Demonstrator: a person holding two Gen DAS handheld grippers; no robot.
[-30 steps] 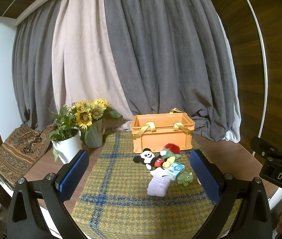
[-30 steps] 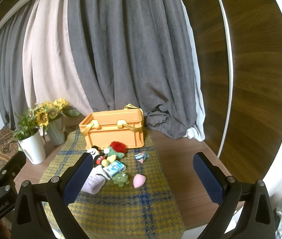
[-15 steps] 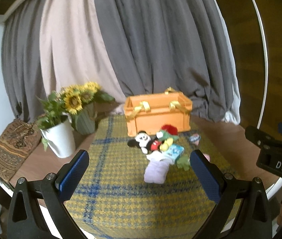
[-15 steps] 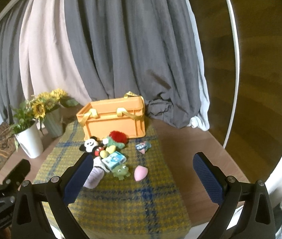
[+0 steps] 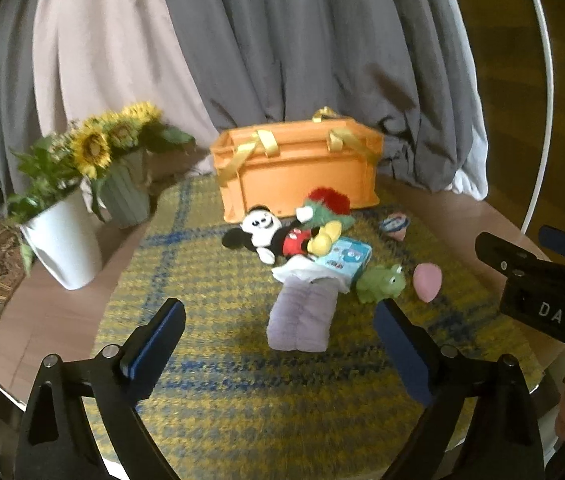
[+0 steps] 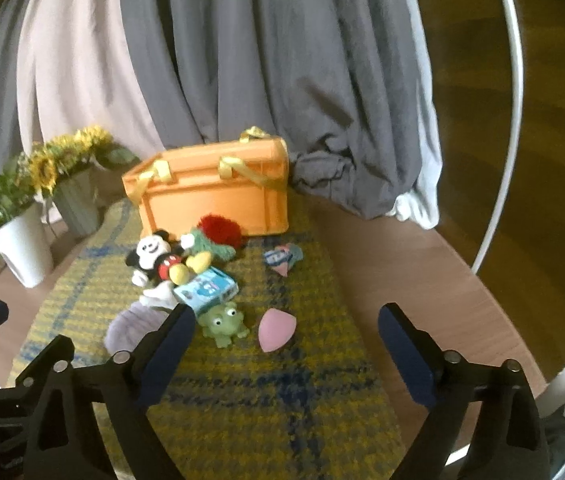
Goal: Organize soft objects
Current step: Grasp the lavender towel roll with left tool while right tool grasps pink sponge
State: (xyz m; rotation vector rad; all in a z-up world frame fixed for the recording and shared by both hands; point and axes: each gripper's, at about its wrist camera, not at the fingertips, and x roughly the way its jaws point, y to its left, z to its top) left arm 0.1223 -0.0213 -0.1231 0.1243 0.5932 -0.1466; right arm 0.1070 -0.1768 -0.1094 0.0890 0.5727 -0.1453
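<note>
On the round wooden worktop [image 5: 54, 312] lies a yellow and blue checked mat [image 5: 218, 288], and at its far end, toward twelve o'clock, stands the orange crate [image 5: 298, 176] with yellow ribbon handles. The soft things are heaped just in front of the crate. A mouse plush [image 5: 270, 236] lies on its back against a green plush with a red tuft [image 5: 324, 208]. Touching the mouse's feet at about five o'clock is a small blue packet [image 5: 344, 258], which rests on a white cloth [image 5: 302, 272]. Below that, toward six o'clock, sits a folded lilac towel [image 5: 302, 320]. A green frog toy [image 5: 382, 284] is just beside the packet at three o'clock, with a pink sponge [image 5: 426, 282] near it further right. A small heart-shaped piece [image 6: 282, 258] lies apart at about one o'clock from the frog.

The left hand-held gripper [image 5: 280, 352] hangs over the near part of the mat with its jaws wide, having just closed a little, nothing pressed between them; the towel shows in the gap. The right hand-held gripper [image 6: 286, 354] is likewise wide and has just narrowed slightly, empty, with the frog and sponge ahead of its gap.

At ten o'clock stand a white pot [image 5: 62, 244] of greenery and a green vase [image 5: 126, 196] of sunflowers. Grey and pale curtains [image 5: 282, 40] hang behind
</note>
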